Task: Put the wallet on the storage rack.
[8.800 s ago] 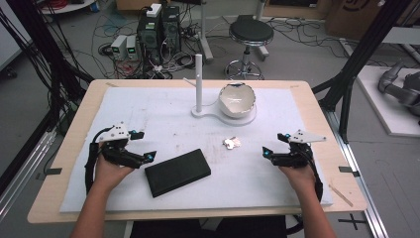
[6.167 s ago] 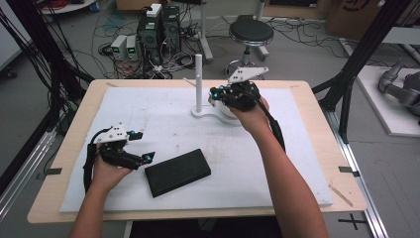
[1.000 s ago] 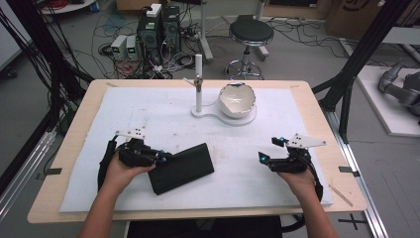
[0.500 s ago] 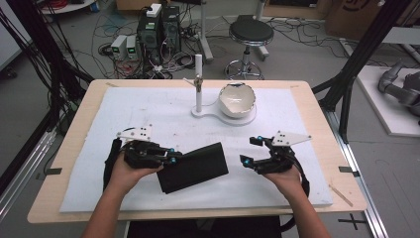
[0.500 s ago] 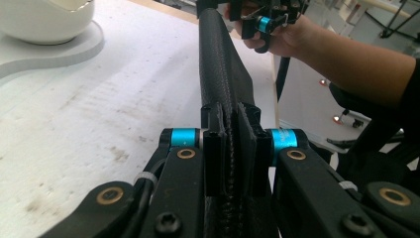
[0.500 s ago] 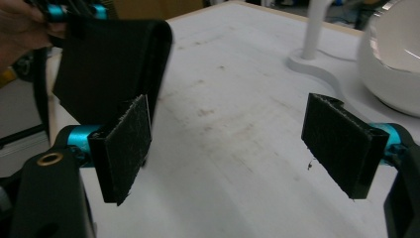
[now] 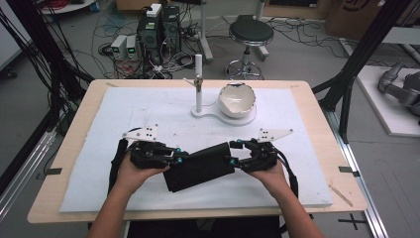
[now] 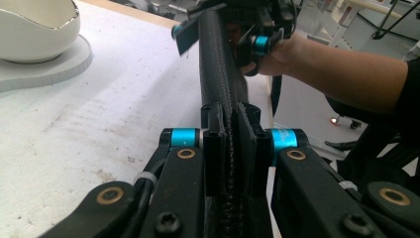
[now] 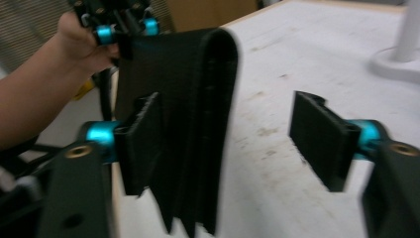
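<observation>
White foam sheet [image 7: 148, 114] covers my table, with the black fabric pouch [image 7: 199, 167] at lower centre of the high view. My left gripper [image 7: 174, 157] is clamped tight on its left end. My right gripper [image 7: 234, 159] straddles the right end, jaws just closing, pads not yet pressing. I'd centre the edge between them before squeezing, keeping the pouch level. The white bowl [image 7: 237, 99] sits upper centre, well apart.

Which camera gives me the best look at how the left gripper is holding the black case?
The left gripper view: the left gripper pinches the black case edge tight between both pads. The high view shows the case whole, the grip small. The right gripper view shows that grip far off.
</observation>
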